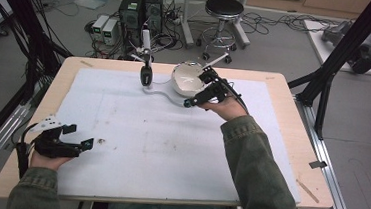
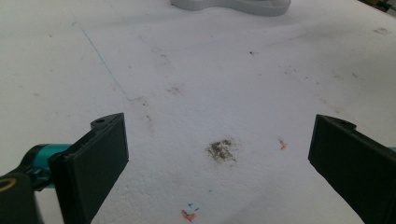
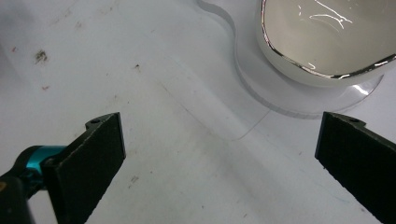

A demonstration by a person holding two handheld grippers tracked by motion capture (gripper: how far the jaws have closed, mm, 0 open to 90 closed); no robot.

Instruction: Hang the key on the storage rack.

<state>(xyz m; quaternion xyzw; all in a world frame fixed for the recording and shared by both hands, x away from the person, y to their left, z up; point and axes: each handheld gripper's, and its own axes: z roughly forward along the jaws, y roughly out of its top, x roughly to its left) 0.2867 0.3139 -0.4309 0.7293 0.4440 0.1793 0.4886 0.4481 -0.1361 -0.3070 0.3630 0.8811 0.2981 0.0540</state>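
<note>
A white bowl [image 1: 186, 79] with a shiny rim stands at the back middle of the table on a white curvy base plate [image 1: 162, 93]. My right gripper [image 1: 198, 90] is open just to the right of the bowl, nothing between its jaws. In the right gripper view the bowl [image 3: 322, 37] and the plate [image 3: 261, 88] lie ahead and to the right of the open right gripper [image 3: 219, 158]. My left gripper [image 1: 80, 135] rests open near the front left of the foam sheet. The left gripper [image 2: 219, 158] looks over a dirt spot [image 2: 221, 150].
A white foam sheet [image 1: 170, 148] covers most of the wooden table [image 1: 291, 143]. An upright black-and-white tool [image 1: 146, 71] stands left of the bowl at the plate's other end. Black frame posts flank the table; a stool [image 1: 224, 10] and computers stand on the floor behind.
</note>
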